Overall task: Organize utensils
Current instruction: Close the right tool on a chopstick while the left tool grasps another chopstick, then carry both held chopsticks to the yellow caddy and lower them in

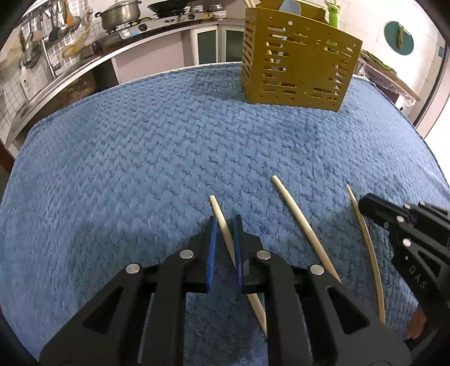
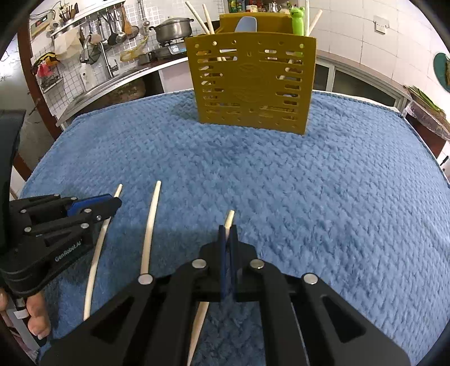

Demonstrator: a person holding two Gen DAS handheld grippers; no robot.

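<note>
Three pale wooden chopsticks lie on the blue towel (image 1: 140,157). My left gripper (image 1: 226,222) has its blue pads around the left chopstick (image 1: 222,222) with small gaps; it is not quite closed. The middle chopstick (image 1: 303,225) lies free. My right gripper (image 2: 228,229) is shut on the right chopstick (image 2: 229,219), which also shows in the left wrist view (image 1: 368,247). The yellow slotted utensil holder (image 1: 298,62) stands at the far side and holds chopsticks (image 2: 202,19) and a blue spoon (image 2: 247,24).
The towel covers a table whose edges fall away left and right. Behind it runs a kitchen counter with a steel pot (image 2: 173,28) and hanging utensils (image 2: 112,28). A green frog figure (image 2: 298,19) stands behind the holder.
</note>
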